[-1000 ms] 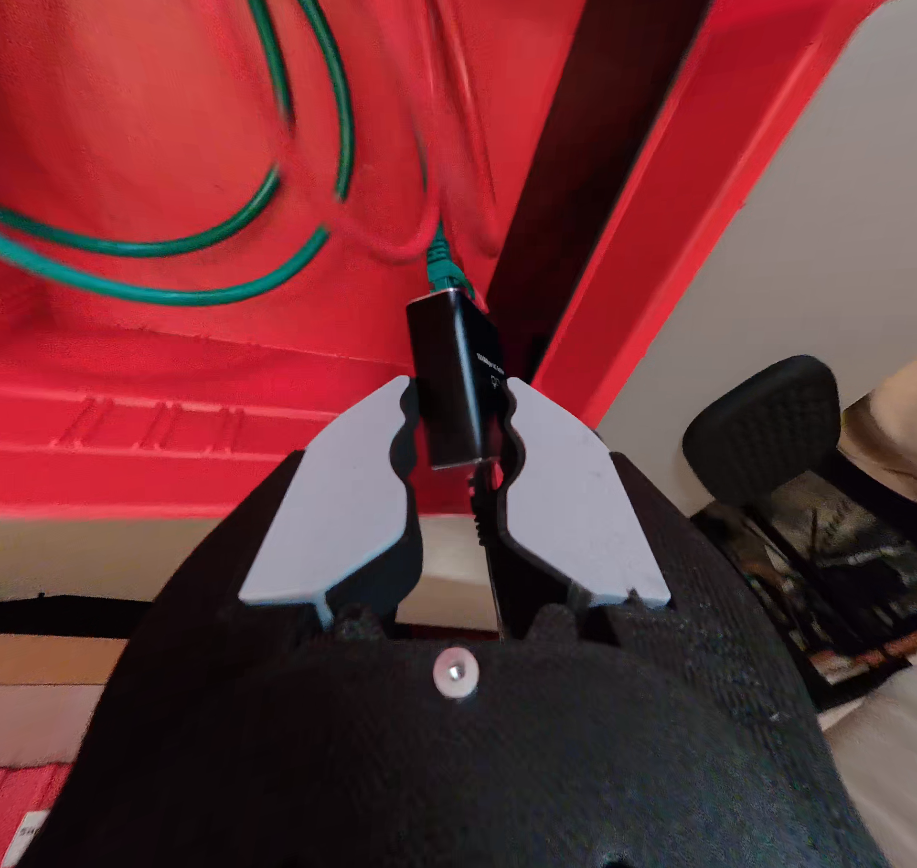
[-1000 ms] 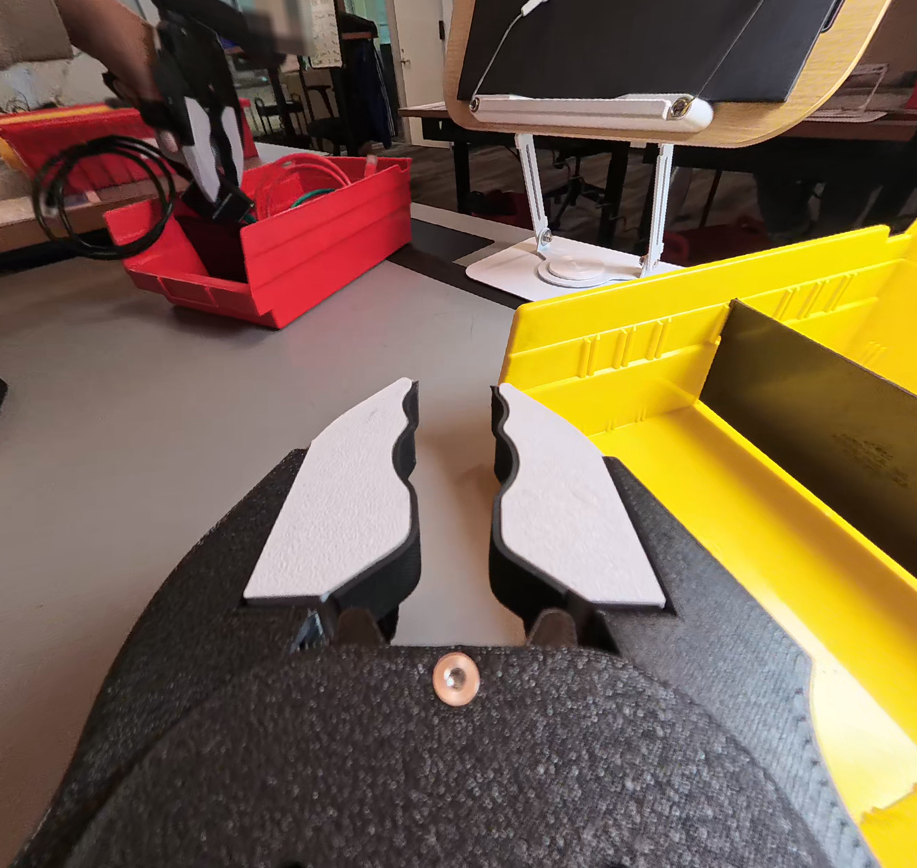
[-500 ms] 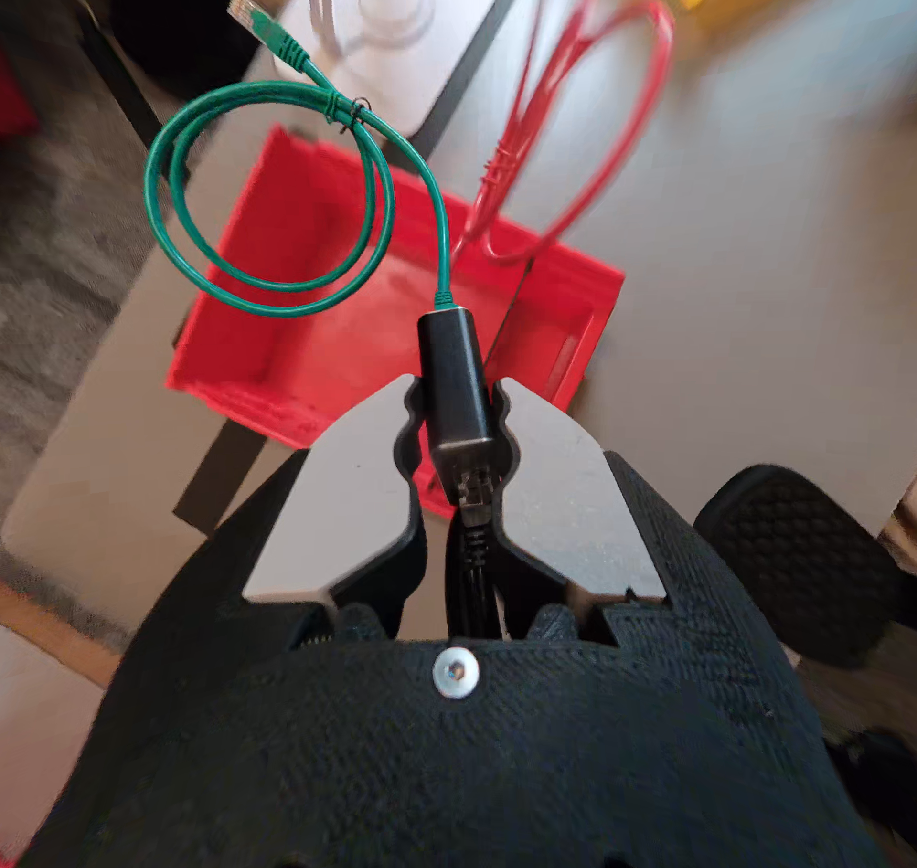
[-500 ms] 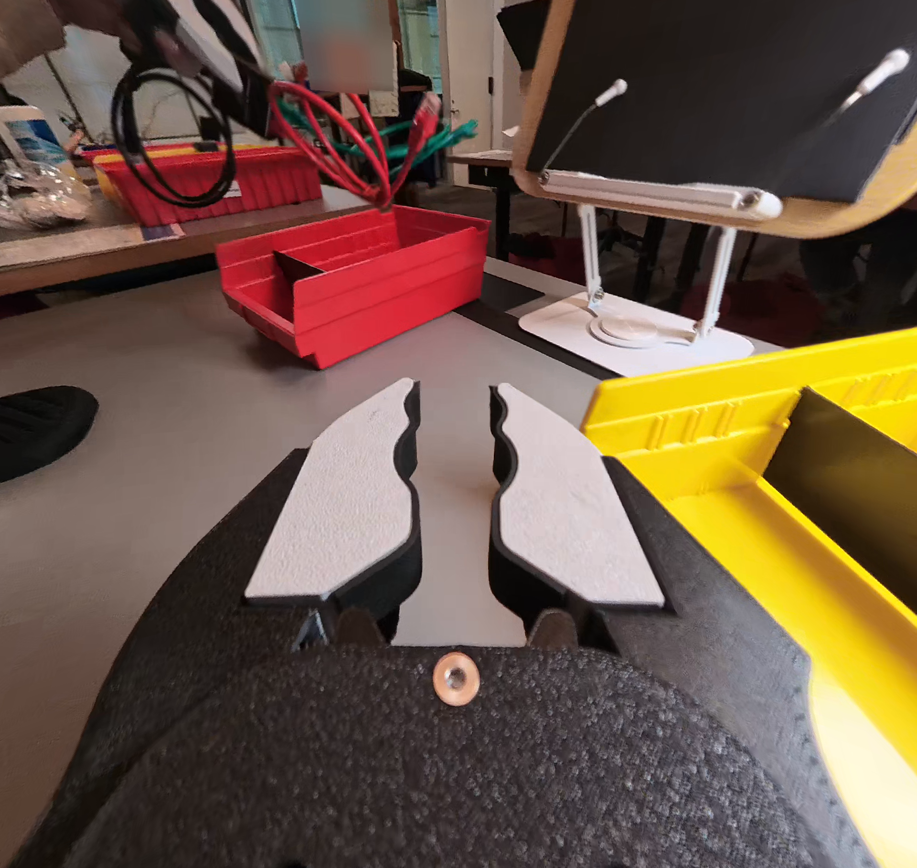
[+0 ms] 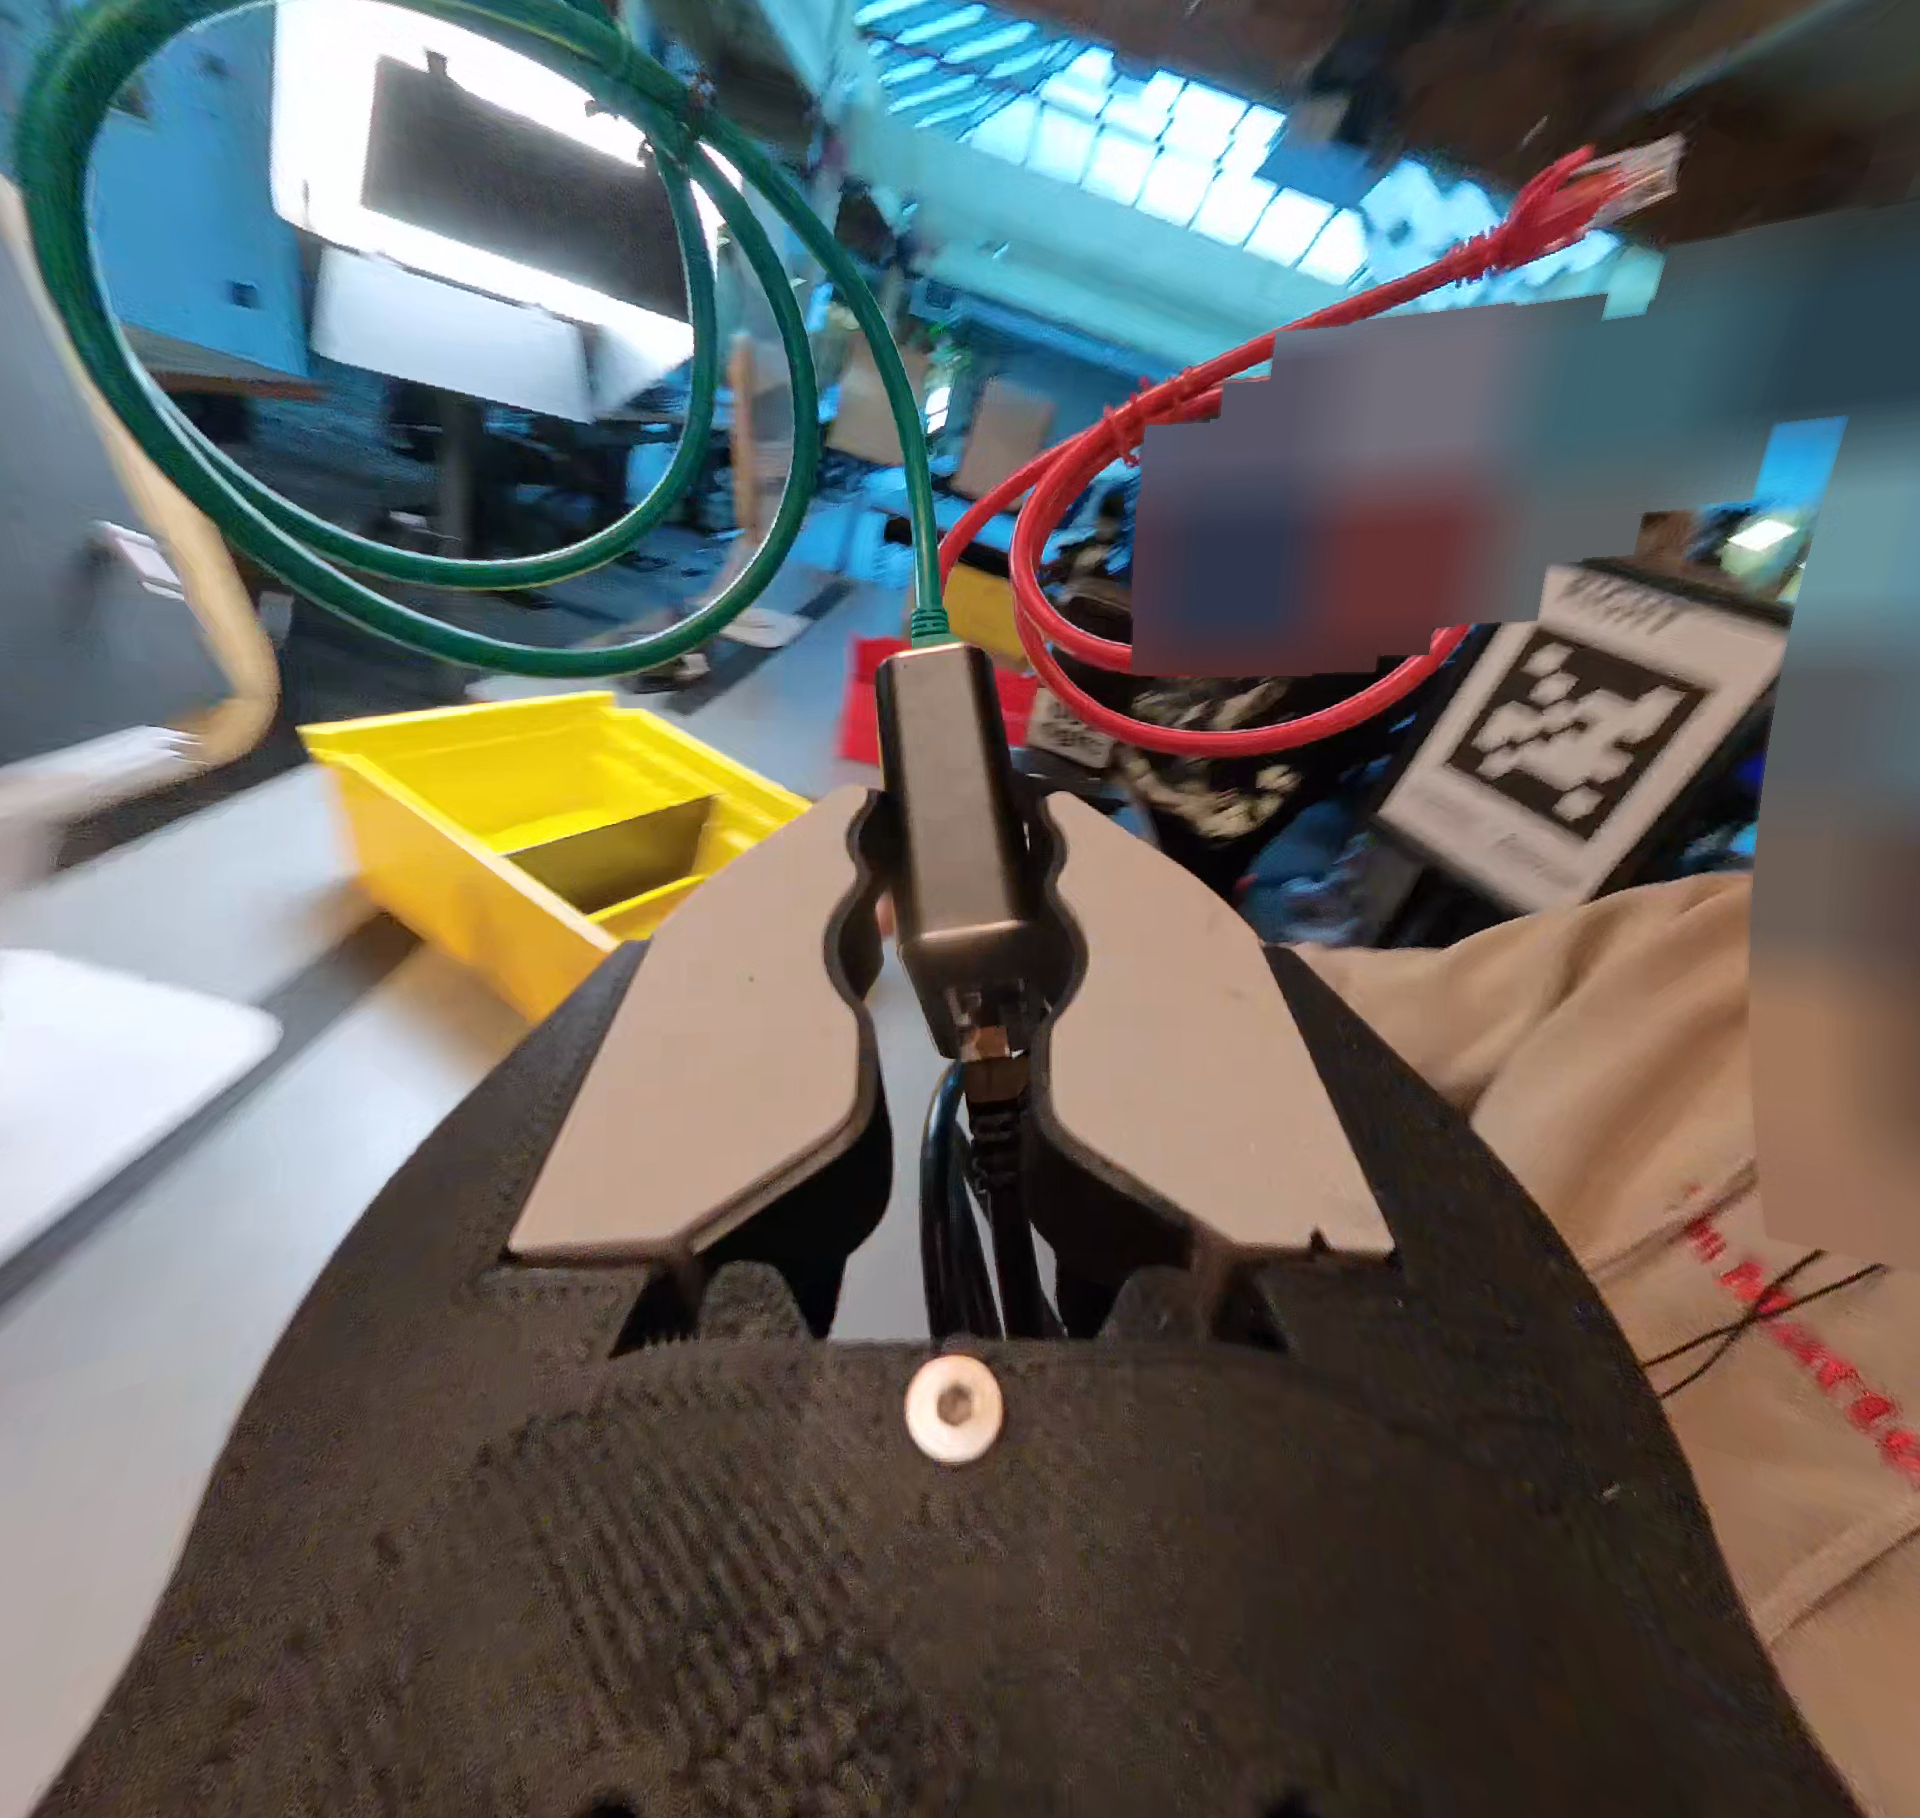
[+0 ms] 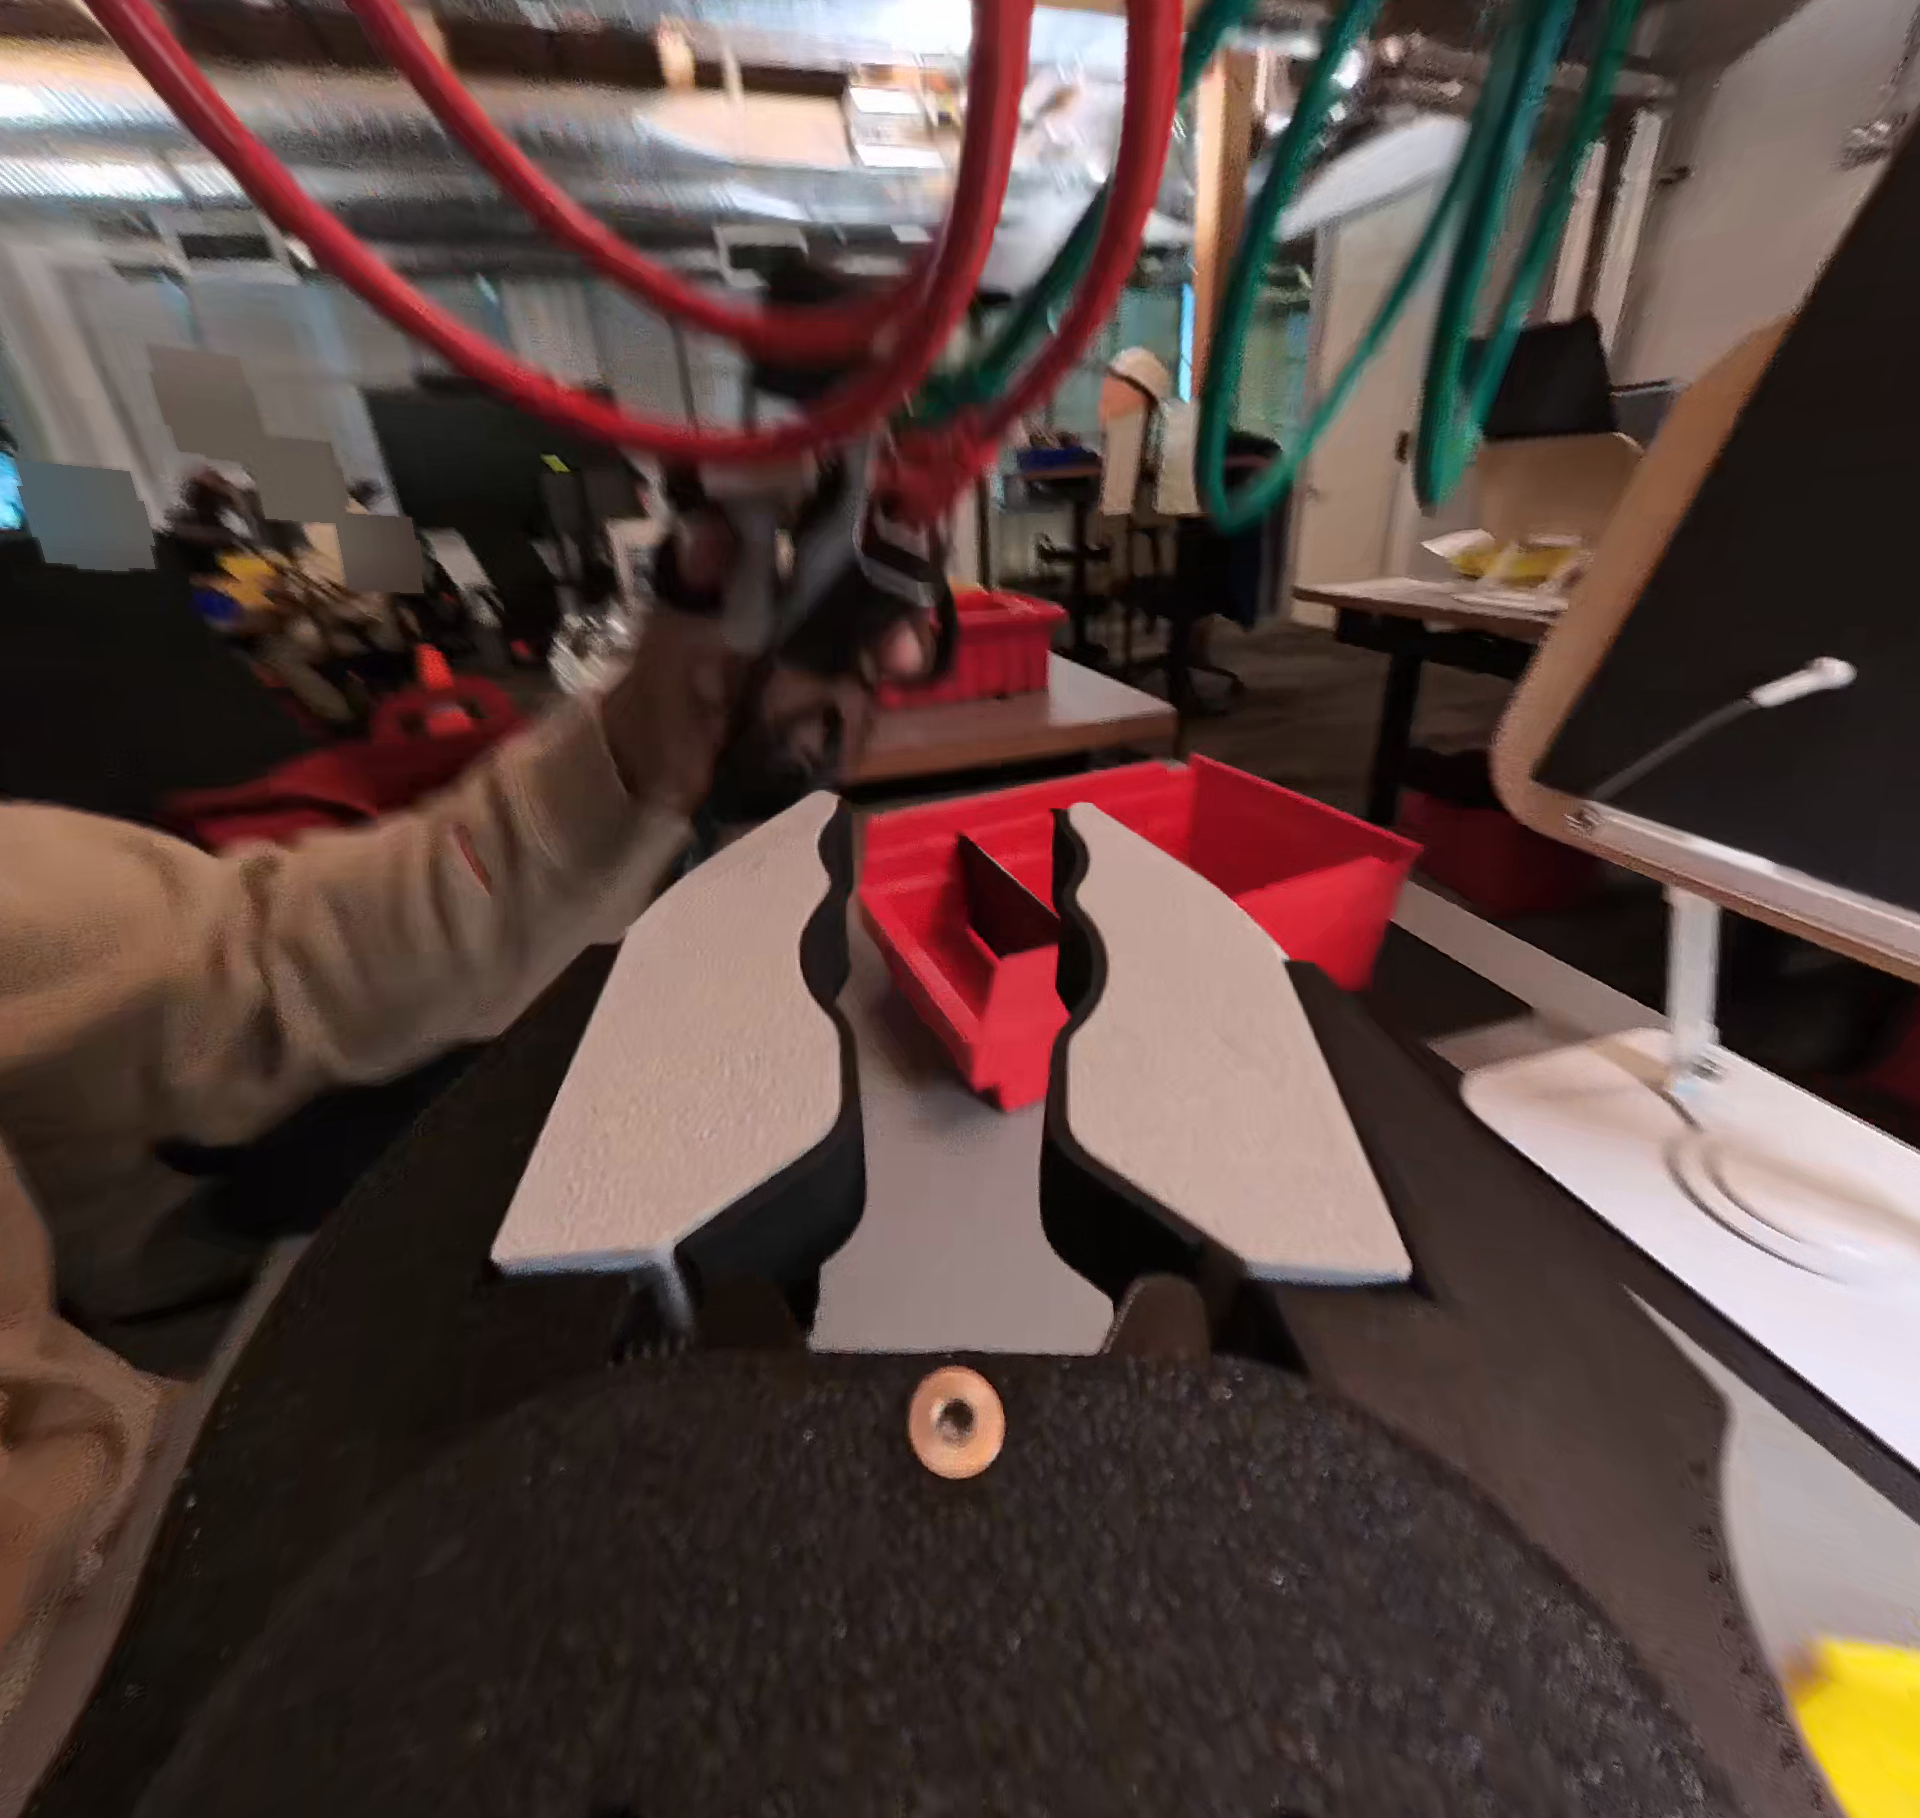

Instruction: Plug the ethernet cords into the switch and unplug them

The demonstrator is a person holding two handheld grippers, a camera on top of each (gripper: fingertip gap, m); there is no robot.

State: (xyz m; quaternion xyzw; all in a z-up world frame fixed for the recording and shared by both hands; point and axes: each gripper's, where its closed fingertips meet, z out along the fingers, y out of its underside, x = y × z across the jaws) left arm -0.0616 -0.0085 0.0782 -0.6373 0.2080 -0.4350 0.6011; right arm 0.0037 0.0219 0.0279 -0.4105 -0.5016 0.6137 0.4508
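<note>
Switch (image 5: 951,812) | clamped in left claw (image 5: 954,895) | right claw (image 6: 951,947) apart, empty

Open-plan workshop: rows of desks (image 6: 1423,615), parts bins (image 6: 1299,864), exposed ceiling ducts (image 6: 312,137).

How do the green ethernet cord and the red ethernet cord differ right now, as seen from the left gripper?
The green coiled ethernet cord runs straight down into the far end of the dark oblong switch; where the red coiled ethernet cord ends near it is hidden. The red cord's free clear plug shows at upper right; the green cord's other end runs out of the picture. Both hang in tied loops above the left gripper, which is shut on the switch.
</note>
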